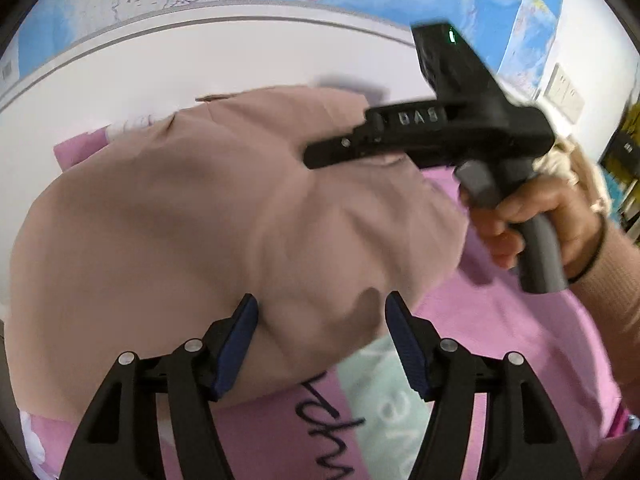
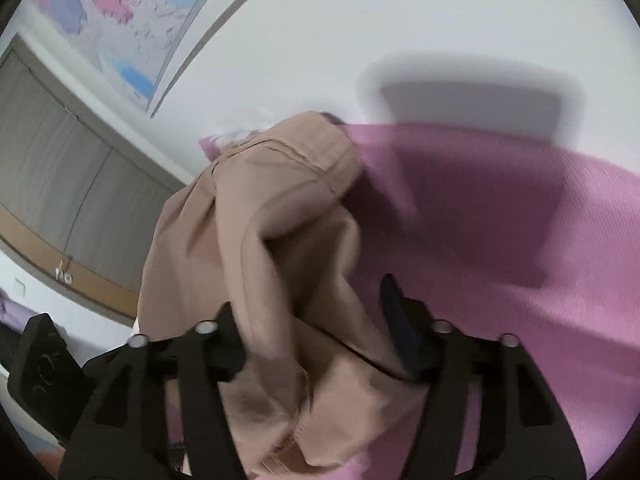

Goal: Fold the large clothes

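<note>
**Tan garment draped between both tools, over the pink cloth**

In the left wrist view, the left tool [image 1: 320,344] stands with its fingers apart, the tan garment [image 1: 208,216] bulging between and beyond them toward 12 o'clock; whether the blue pads [image 1: 240,344] touch the fabric is hard to tell. The garment's long axis runs from about 7 o'clock up to 1 o'clock, lying on a pink cloth [image 1: 500,340] with lettering. At 2 o'clock the right tool [image 1: 316,158] reaches in over the garment's far edge, held by the right hand [image 1: 532,220]; its tip state cannot be read here.

In the right wrist view, the right tool [image 2: 316,332] has tan garment [image 2: 280,240] bunched between its fingers, which stand fairly wide; a true clamp cannot be confirmed. Fabric runs from 6 o'clock toward 12 o'clock, the pink cloth [image 2: 480,220] to 3 o'clock. I judge the right tool nearer the fold edge. Motion blur softens seams, and the garment's full outline is cut off.
</note>
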The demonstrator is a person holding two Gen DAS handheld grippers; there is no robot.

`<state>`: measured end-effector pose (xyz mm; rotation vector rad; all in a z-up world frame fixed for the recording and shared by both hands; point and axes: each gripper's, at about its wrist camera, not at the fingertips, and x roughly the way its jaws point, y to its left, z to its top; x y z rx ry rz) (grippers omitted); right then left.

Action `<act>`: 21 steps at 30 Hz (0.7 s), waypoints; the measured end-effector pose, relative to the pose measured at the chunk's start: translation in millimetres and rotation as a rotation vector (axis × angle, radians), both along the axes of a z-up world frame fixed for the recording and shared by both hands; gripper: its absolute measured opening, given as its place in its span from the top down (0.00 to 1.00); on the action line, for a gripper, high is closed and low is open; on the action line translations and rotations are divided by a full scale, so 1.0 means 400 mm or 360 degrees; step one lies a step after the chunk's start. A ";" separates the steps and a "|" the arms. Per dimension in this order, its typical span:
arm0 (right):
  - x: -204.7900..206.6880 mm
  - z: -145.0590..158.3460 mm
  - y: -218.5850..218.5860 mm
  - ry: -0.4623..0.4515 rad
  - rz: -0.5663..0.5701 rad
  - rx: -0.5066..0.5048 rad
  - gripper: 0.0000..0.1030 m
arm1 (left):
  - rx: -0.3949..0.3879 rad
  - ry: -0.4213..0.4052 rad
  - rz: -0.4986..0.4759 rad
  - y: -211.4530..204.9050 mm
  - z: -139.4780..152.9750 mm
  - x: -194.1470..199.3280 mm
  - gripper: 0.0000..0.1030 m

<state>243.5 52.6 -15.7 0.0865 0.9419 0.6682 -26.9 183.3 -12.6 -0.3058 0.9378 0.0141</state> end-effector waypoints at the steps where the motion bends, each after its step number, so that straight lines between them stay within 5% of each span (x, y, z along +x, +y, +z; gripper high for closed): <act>1: -0.005 -0.001 -0.006 0.0011 0.0007 0.0032 0.39 | -0.0022 -0.0007 -0.0004 0.005 0.004 -0.008 0.39; 3: -0.021 0.007 -0.032 0.0031 0.0043 0.0133 0.26 | -0.0031 -0.0022 -0.0008 0.013 0.013 -0.027 0.39; 9: -0.059 -0.018 -0.063 0.0082 0.0157 0.0165 0.26 | -0.0075 -0.0047 -0.0007 0.033 0.023 -0.068 0.39; 10: -0.062 -0.020 -0.061 0.0080 0.0166 0.0155 0.33 | -0.0073 -0.0048 -0.0002 0.036 0.025 -0.068 0.39; 13: -0.049 -0.048 -0.042 0.0205 0.0199 0.0252 0.92 | -0.0067 -0.0045 0.0006 0.047 0.027 -0.061 0.39; 19: -0.102 0.018 -0.066 0.0279 0.0242 0.0550 0.95 | -0.0099 -0.0091 -0.0002 0.095 0.065 -0.090 0.39; 21: -0.117 0.029 -0.064 0.0232 0.0218 0.0459 0.94 | -0.0097 -0.0129 0.0003 0.110 0.079 -0.108 0.34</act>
